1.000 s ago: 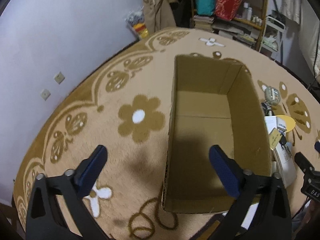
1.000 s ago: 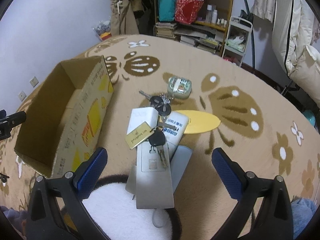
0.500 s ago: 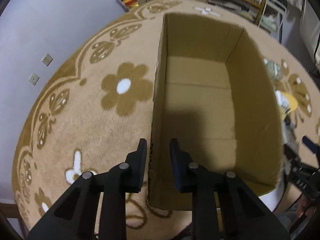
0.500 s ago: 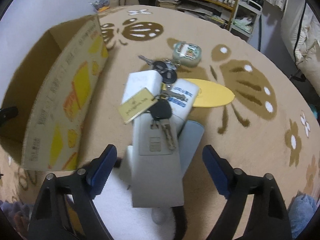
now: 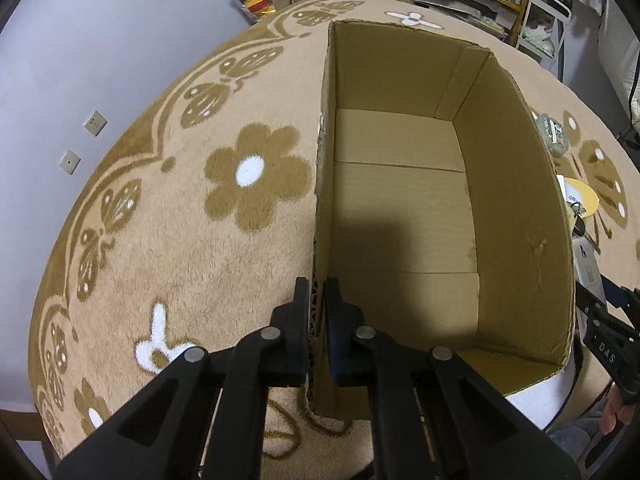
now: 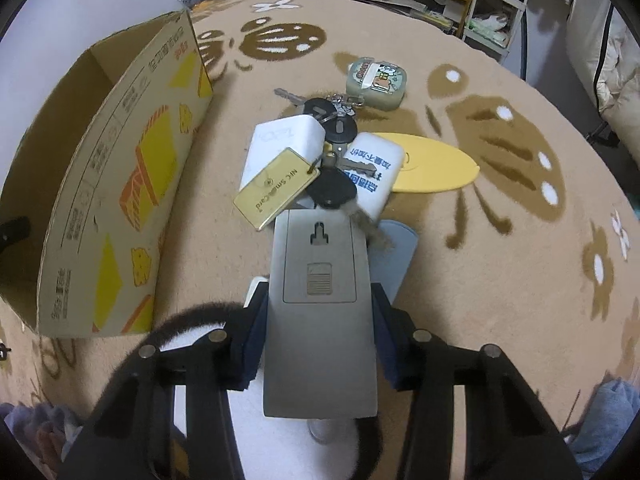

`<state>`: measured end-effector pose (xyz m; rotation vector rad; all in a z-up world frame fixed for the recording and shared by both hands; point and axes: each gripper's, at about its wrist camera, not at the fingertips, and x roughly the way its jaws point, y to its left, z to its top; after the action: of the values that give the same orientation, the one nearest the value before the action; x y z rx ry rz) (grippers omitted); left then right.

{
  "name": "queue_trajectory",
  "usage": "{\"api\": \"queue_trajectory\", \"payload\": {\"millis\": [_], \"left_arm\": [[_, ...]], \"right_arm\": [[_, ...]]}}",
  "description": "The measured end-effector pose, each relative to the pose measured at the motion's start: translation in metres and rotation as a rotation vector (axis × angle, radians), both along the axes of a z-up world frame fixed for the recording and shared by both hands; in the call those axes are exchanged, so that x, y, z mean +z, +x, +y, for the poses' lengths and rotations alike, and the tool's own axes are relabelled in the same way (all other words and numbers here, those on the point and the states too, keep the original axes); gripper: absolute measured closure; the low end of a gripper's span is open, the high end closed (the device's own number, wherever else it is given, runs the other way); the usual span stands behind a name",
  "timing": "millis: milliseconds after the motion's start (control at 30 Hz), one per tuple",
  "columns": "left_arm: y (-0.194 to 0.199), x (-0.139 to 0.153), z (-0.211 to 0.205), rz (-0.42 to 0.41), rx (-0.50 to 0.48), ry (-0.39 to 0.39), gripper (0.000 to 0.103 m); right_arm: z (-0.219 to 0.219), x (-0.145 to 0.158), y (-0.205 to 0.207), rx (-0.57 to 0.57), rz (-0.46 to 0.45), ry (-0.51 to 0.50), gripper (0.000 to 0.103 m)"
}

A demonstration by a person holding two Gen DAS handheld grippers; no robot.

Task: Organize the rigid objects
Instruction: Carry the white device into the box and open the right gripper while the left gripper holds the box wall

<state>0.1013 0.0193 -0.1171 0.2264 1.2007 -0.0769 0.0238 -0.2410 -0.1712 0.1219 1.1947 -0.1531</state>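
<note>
Beige carpet (image 5: 192, 248) patterned with brown flowers and butterflies covers the floor. On it stands an open brown cardboard box (image 5: 516, 208). The left gripper (image 5: 316, 312), wide open a second ago above the box, has closed and now pinches the box's near left wall between its pads. To the right of the box lies a heap of small items: a flat grey rectangular device (image 6: 318, 304), a bunch of keys with a gold tag (image 6: 276, 188), white cases and a yellow oval disc (image 6: 432, 168). The right gripper (image 6: 318, 336) has come down around the grey device, its jaws having just been closing; both pads now press its long edges.
</note>
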Motion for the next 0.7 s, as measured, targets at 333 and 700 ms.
{"api": "queue_trajectory", "payload": {"millis": [333,700], "left_arm": [[0.001,0.003,0.001,-0.006,0.001,-0.004,0.096],[0.002,0.004,0.003,-0.010,0.003,-0.019,0.097]], "right_arm": [[-0.012,0.042,-0.022,-0.081,-0.130,0.047,0.052],[0.013,0.096,0.003,-0.009,-0.280,0.053,0.052]]}}
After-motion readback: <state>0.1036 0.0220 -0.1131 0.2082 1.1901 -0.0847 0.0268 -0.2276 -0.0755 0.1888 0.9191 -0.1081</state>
